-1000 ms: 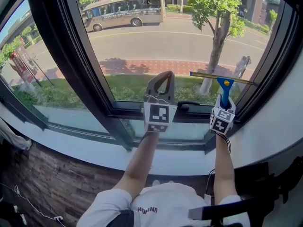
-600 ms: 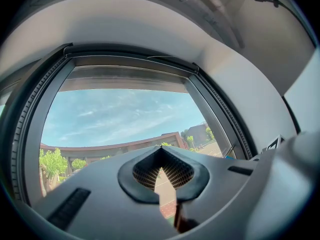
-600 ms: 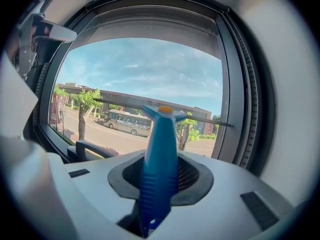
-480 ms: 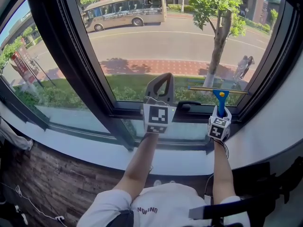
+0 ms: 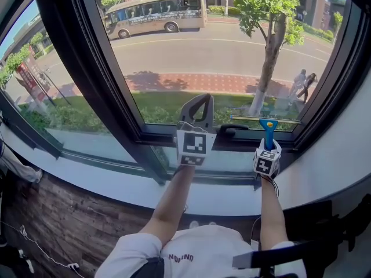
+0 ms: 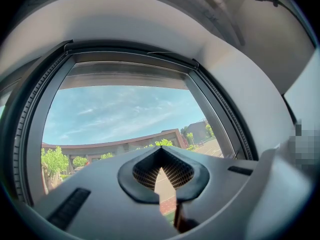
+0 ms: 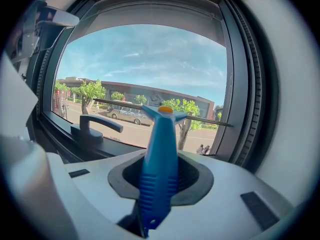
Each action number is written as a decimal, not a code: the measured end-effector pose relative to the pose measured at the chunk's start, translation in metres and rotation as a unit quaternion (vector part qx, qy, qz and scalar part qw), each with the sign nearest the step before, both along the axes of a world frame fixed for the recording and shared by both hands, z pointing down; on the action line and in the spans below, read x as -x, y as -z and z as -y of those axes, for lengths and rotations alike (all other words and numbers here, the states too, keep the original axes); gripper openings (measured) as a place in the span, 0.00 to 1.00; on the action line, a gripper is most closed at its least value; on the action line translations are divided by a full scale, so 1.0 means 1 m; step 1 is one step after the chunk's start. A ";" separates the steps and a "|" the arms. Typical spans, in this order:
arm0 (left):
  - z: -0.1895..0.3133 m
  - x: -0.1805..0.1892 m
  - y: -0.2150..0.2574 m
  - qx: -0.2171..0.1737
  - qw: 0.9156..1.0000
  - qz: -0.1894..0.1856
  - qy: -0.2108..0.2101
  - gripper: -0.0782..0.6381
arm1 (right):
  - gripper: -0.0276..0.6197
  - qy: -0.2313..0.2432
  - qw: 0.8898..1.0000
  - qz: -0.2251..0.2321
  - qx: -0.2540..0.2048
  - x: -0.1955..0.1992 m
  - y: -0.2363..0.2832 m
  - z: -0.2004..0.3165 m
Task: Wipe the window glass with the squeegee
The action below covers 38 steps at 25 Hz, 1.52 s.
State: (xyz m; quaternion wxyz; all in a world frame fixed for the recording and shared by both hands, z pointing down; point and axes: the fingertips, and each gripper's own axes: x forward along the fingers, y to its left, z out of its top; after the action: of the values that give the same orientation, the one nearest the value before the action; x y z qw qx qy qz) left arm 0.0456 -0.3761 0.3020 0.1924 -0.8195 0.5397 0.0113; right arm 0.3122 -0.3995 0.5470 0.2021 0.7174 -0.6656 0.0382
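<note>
**Squeegee (image 7: 159, 169) low on the pane, right side**

The right gripper (image 5: 267, 146) is clamping its fingers on the squeegee's blue ribbed handle, which is standing upright out of the jaws. The thin blade bar is lying level at the top of the handle, low on the window glass (image 5: 191, 57). It is sitting just above the black bottom frame (image 5: 162, 136) and running close to the right-hand frame. Whether the blade is touching the glass, I cannot tell. A black window handle (image 7: 92, 126) is sitting on the frame just left of the blade. The left gripper (image 5: 202, 100) is pointing up at the same pane, left of the squeegee and apart from it. Its fingertips are meeting, with nothing between them. Both forearms are reaching over the white sill (image 5: 116, 181). Outside, a bus (image 5: 153, 13) is showing on the road and a tree (image 5: 269, 57) is standing behind the blade.
</note>
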 end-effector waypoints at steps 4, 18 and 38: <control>0.000 0.002 -0.003 0.004 1.000 0.003 0.001 0.11 | 0.20 -0.001 1.000 0.007 0.014 0.000 -0.013 -0.002; 0.004 0.012 -0.011 0.011 1.000 -0.008 0.009 0.11 | 0.20 -0.018 0.999 0.026 0.017 -0.002 -0.029 -0.010; -0.003 0.056 0.009 -0.020 0.997 -0.056 0.041 0.11 | 0.20 0.061 0.930 0.049 -0.360 0.157 0.362 -0.008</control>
State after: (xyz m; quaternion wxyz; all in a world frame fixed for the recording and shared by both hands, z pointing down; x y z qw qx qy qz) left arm -0.0108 -0.3729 0.2932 0.1786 -0.7909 0.5822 0.0598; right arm 0.1556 -0.3914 0.1850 -0.1010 0.6970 -0.6863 -0.1815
